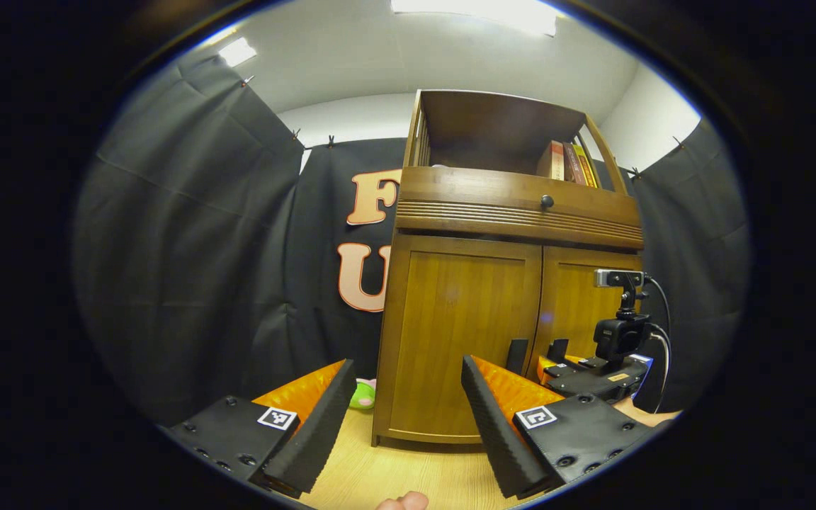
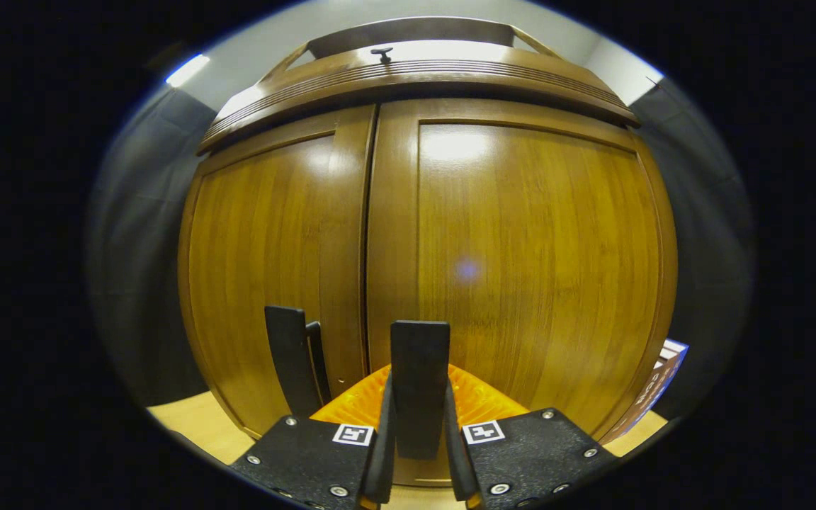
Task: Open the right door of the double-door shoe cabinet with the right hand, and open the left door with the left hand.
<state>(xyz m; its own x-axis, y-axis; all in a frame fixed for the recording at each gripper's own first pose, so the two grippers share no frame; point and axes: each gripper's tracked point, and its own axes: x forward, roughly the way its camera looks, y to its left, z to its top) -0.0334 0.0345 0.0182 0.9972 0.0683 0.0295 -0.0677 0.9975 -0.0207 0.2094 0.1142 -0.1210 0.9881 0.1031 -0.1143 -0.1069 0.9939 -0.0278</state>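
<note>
Shoe cabinet point(image 1: 493, 283), both doors closed: right gripper point(image 2: 418, 453) clenched on right door's handle point(image 2: 418, 368); left gripper point(image 1: 408, 425) released, well short of it.

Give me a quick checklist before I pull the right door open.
1. Right gripper shut on the right door handle: ok, a finger presses on each side.
2. Right door closed against the left door: ok, not yet opened.
3. Left gripper open and ready: ok, fingers spread wide, holding nothing.
4. Left door handle free: ok, nothing grips it.
5. Left gripper facing the left door: ok, but some way back from it.
6. Left gripper outside the right door's swing: cannot tell.
</note>
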